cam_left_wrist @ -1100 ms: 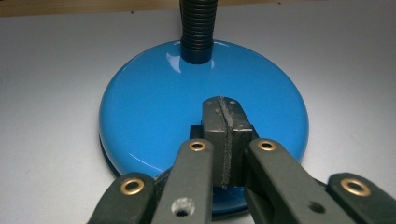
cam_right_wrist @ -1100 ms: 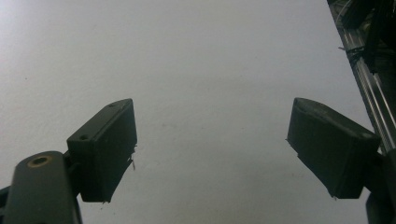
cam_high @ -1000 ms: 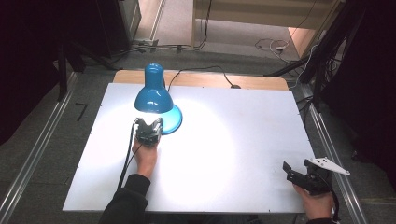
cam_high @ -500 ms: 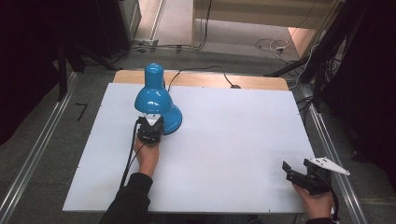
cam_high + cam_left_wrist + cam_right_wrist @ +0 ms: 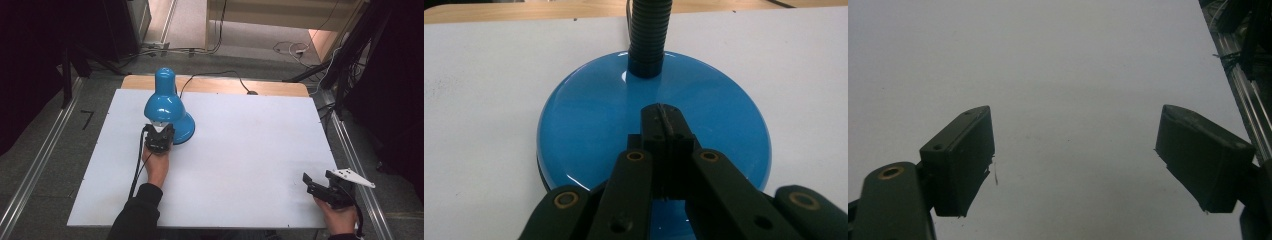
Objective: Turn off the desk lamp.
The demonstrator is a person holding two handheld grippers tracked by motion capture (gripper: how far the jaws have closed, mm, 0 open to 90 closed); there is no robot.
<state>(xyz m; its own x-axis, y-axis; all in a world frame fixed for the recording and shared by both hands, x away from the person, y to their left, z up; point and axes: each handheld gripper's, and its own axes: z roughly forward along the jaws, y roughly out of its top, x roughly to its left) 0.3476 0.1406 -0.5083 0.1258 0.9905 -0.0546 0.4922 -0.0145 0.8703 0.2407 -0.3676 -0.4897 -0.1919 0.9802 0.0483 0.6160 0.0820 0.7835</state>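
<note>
1. The lamp (image 5: pixel 165 107) stands at the far left of the tabletop (image 5: pixel 240 150), its shade bent forward over its round blue base (image 5: pixel 654 145).
2. The left gripper (image 5: pixel 159 138) sits over the near part of the base. In the left gripper view its jaws are pressed together, tips resting on or just above the blue surface, with nothing between them.
3. The step in hand looks like pressing a switch on the base. The tips hide any button, so I cannot tell whether they touch one. The lamp throws no bright pool of light on the tabletop, so it seems to be off.
4. The right gripper (image 5: pixel 325 190) rests at the near right corner, well apart from the lamp. Its jaws stand wide and hold nothing; in the right gripper view there is bare tabletop between them.
5. The next move probably calls for lifting the left gripper straight up off the base, without nudging it sideways. If the lamp should be lit, a firm downward press with the closed tips comes first.
</note>
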